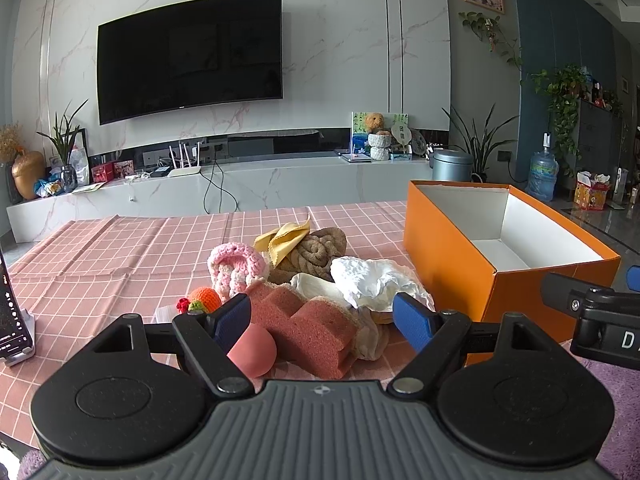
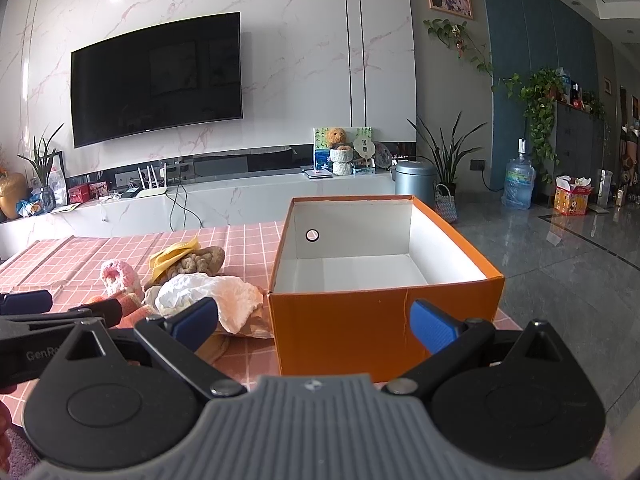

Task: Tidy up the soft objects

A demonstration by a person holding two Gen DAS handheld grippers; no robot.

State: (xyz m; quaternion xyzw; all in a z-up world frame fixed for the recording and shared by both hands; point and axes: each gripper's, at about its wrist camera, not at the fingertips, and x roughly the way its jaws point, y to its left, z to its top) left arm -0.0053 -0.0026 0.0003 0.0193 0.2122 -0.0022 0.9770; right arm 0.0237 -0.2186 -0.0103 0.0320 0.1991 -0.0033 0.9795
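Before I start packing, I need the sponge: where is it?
In the left wrist view, the pink sponge lies front of the pile, between the pink ball and the white cloth.

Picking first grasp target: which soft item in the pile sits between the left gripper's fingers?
The pink sponge block, stepped and porous, between the open left gripper fingers; the others lie behind or beside.

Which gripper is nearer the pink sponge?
Left. The left gripper is open around the pink sponge; the right gripper is off to its right, facing the orange box.
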